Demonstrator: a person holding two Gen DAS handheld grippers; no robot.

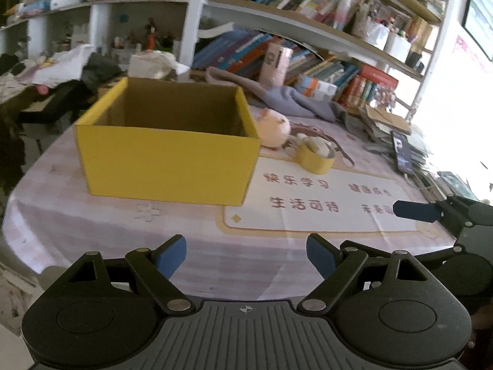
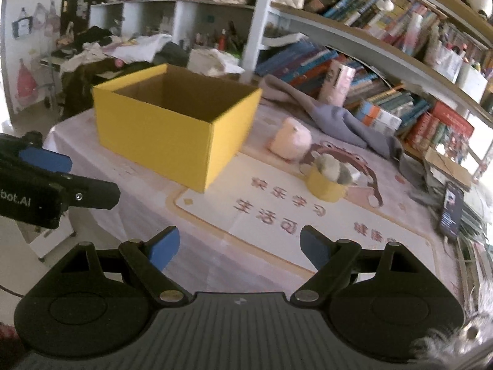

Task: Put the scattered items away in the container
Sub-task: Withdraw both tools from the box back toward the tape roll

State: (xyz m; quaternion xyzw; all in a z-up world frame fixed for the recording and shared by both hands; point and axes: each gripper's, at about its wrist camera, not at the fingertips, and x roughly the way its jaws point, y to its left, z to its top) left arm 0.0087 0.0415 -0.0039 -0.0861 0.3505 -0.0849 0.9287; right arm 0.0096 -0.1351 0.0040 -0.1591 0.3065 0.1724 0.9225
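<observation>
An open yellow cardboard box [image 1: 168,160] [image 2: 172,132] stands on the table; what I see of its inside is bare. Right of it lie a pale pink plush toy [image 1: 274,126] [image 2: 291,138] and a yellow tape roll [image 1: 315,157] [image 2: 326,185] with a grey fuzzy item in it. My left gripper [image 1: 246,256] is open and empty, low over the near table edge. My right gripper [image 2: 240,246] is open and empty, also at the near edge, right of the left one. The right gripper's finger [image 1: 416,211] shows in the left wrist view.
A printed mat [image 1: 308,203] covers the table. A grey cloth [image 1: 292,98] lies behind the toys. A phone [image 1: 402,152] and stacked papers sit at the right edge. Bookshelves [image 2: 369,61] rise behind. The left gripper's body [image 2: 46,185] shows at left in the right wrist view.
</observation>
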